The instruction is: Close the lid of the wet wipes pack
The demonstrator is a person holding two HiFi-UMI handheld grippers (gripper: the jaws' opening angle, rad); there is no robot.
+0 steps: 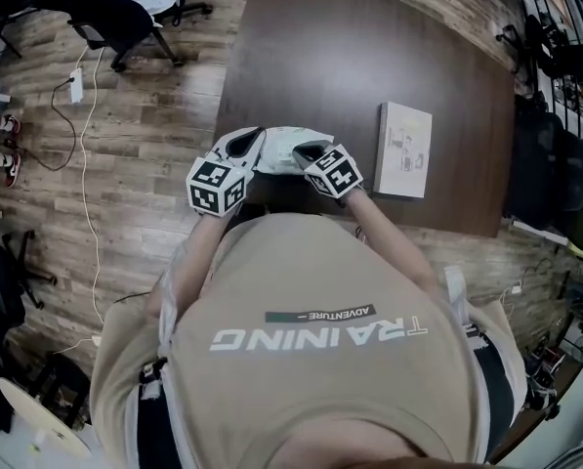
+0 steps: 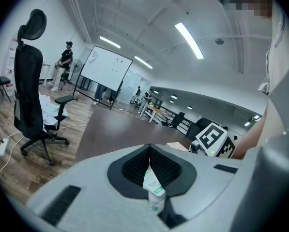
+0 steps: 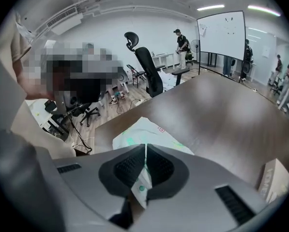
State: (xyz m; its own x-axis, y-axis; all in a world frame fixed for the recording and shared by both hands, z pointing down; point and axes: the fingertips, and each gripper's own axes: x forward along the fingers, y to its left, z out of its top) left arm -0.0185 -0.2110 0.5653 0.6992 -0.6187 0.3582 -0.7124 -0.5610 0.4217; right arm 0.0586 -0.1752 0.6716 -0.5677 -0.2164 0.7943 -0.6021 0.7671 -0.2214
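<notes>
Currently wet wipes pack (image 1: 283,150) is pinched at both ends, by left tool (image 1: 254,143) and right tool (image 1: 309,153), at counter's (image 1: 369,47) near edge; lid can't be made out, so closing prob. not yet done.

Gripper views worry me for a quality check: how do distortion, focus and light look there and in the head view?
Left gripper view: strong fisheye with a dark round border; ceiling lights bright, little glare. Right gripper view: same fisheye; table looks soft, wipes pack fairly clear. Head view: even light, no hard shadows.
</notes>
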